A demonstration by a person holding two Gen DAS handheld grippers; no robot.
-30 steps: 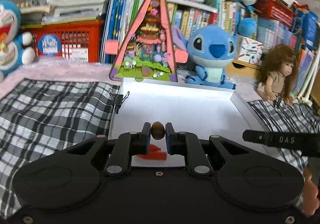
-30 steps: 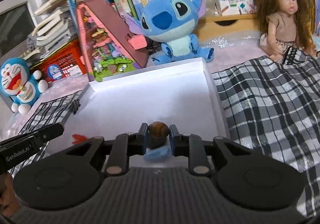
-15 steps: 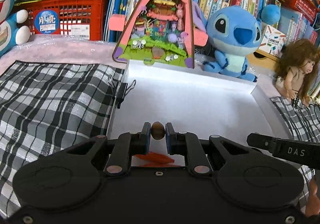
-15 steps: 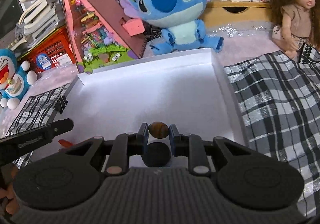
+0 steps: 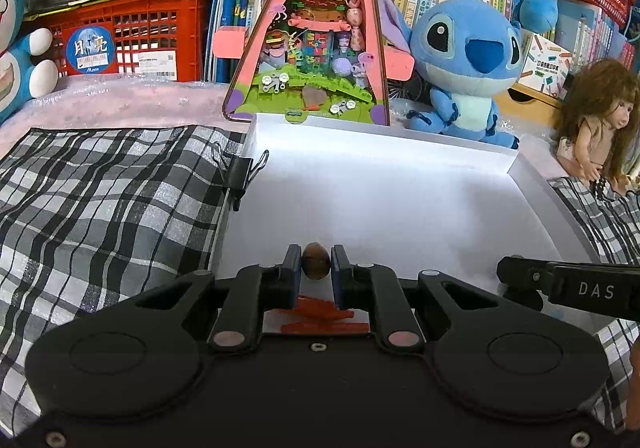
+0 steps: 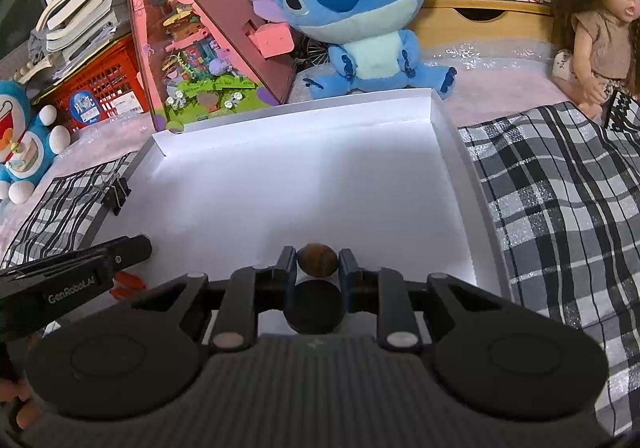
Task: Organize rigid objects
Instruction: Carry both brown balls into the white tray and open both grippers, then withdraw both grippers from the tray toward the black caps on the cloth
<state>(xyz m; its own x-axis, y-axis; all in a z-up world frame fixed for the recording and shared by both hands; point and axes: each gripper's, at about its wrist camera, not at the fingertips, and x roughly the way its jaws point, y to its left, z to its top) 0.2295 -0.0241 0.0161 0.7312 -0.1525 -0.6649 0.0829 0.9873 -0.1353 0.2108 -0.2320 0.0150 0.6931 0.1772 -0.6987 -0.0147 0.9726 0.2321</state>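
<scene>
While both grippers hung low over the white tray (image 5: pixel 400 184), the scene read as follows.

Left gripper (image 5: pixel 316 266): jaws clamped on a small brown nut-like piece (image 5: pixel 316 266), held above the tray's near end.
Right gripper (image 6: pixel 317 266): jaws pressed against a second brown oval piece (image 6: pixel 317 265), also above the near part of the tray.
Under the left jaws: orange-red pieces (image 5: pixel 324 314) lay on the tray floor, partly hidden by the gripper body.
Under the right jaws: a black round disc (image 6: pixel 314 306) sat just beneath the held piece; whether it rested on the tray I could not tell.
Crowding: each gripper's finger reached into the other's view from the side, the two tools near one another.
Tray floor: bare and white beyond the jaws up to the far wall.
Left edge: a black binder clip (image 5: pixel 242 176) gripped the tray rim beside the checked cloth (image 5: pixel 100 200).
Right edge: more checked cloth lay against the rim.
Behind the tray: a pink triangular toy house (image 5: pixel 316 40) stood at the far wall, with a blue plush toy (image 5: pixel 464 64) just beside it.
Far right: a doll (image 6: pixel 600 28) with long brown hair sat at the cloth's edge.
Far left: a red crate (image 5: pixel 136 36) under stacked books, and a blue-and-white plush (image 6: pixel 24 136).
</scene>
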